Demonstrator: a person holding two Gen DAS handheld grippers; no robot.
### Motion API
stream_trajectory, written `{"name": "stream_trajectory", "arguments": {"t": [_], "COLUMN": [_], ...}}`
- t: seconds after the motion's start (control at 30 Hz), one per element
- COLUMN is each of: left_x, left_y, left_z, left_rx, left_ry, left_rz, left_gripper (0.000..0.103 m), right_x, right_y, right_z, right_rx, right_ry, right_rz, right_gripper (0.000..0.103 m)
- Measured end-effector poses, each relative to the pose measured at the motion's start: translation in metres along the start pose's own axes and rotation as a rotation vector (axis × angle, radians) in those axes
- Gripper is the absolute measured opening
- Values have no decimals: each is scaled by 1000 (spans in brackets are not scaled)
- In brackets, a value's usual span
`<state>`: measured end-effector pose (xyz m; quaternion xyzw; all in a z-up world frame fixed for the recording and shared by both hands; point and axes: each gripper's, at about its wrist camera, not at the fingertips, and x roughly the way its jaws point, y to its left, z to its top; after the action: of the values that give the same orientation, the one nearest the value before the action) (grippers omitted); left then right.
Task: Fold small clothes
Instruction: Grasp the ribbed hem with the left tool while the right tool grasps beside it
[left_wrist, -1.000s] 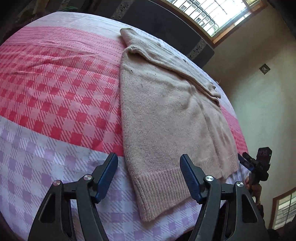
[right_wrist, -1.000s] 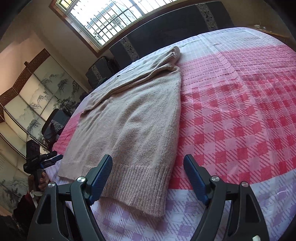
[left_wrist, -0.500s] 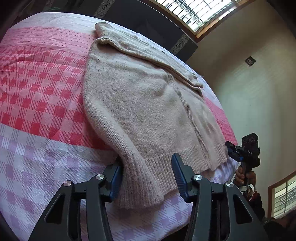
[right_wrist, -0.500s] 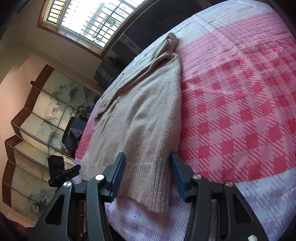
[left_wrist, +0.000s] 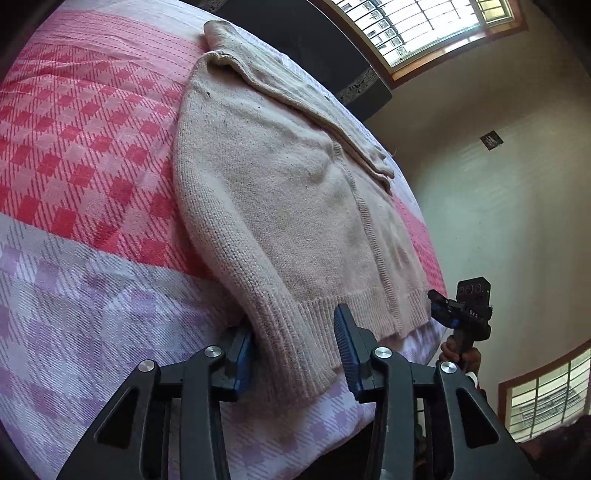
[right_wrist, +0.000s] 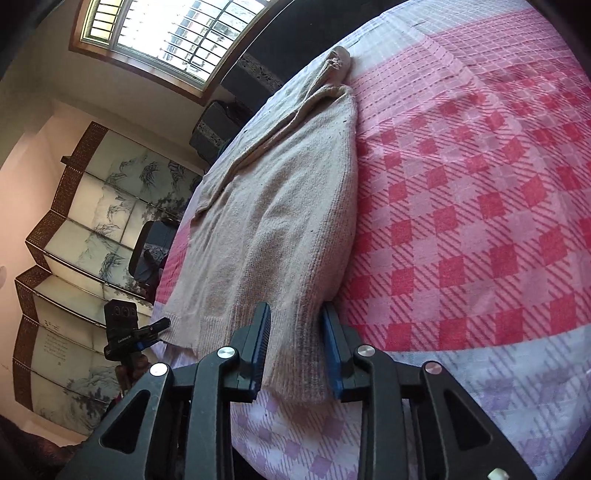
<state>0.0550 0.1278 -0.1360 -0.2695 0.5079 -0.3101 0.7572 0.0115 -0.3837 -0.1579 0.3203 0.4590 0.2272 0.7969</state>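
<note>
Sweater (left_wrist: 295, 206), beige knit, lies flat on the pink/red/lilac check bedspread (left_wrist: 81, 155), neck end toward 12 o'clock, ribbed hem (left_wrist: 295, 350) toward me at 6. Sleeve folded across the top, running 11 to 2 o'clock in L wrist view.

My left gripper (left_wrist: 295, 354) sits at the hem's corner on that side; rib fabric bunches up between the blue pads (left_wrist: 345, 347). Fingers partly closed around the hem, one pad against the cloth, a gap at the other, so not a full pinch yet as far as I see.

My right gripper (right_wrist: 295, 343) is on the opposite hem corner (right_wrist: 295, 354). Pads (right_wrist: 258, 347) narrower here, fabric squeezed between both and humped upward; reads as a pinch on the hem.

R wrist view: sweater (right_wrist: 280, 206) stretches from 6 to 12 o'clock, bedspread (right_wrist: 480, 206) check fills 1 to 5. Each cam catches the other gripper off the bed edge: at 4 o'clock in L view (left_wrist: 460, 314), 8 o'clock in R view (right_wrist: 131, 332). Painted folding screen (right_wrist: 92, 206) at 9, window (right_wrist: 177, 33) at 11.
</note>
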Motion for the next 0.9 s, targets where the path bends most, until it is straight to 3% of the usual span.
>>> {"name": "stream_trajectory", "arguments": {"t": [0.03,0.07,0.17,0.2,0.23,0.27,0.3,0.43,0.63,0.7,0.9], "left_x": [0,1,6,7,8,10,11,-3,-3,-1,-2], "left_y": [-1,-4,-9,-9,-10,-9,-7,-5,-5,-3,-4], "left_z": [1,3,5,6,6,6,5,-3,1,4,5], "left_rx": [-7,-7,4,2,-1,-3,-11,-15,-5,-14,-24], "left_ry": [-7,-13,-31,-45,-53,-49,-48,-102,-66,-56,-65], "left_rz": [-12,-5,7,14,35,82,131,154,133,147,103], "left_gripper": [59,62,62,61,49,10,9,9,10,18,37], "right_x": [4,8,18,22,26,28,27,11,6,9,10], "right_y": [3,6,15,16,17,16,17,13,3,3,2], "right_z": [1,3,3,5,5,5,5,-4,-4,-3,-1], "right_rx": [-11,-12,-27,-31,-27,-20,-18,-19,-9,6,20], "right_ry": [7,14,9,8,14,13,5,-35,-23,-11,-7], "right_rz": [-2,4,0,-11,-29,-32,-32,-46,-26,-1,-4], "right_gripper": [32,32,32,26,20,11,11,11,11,17,18]}}
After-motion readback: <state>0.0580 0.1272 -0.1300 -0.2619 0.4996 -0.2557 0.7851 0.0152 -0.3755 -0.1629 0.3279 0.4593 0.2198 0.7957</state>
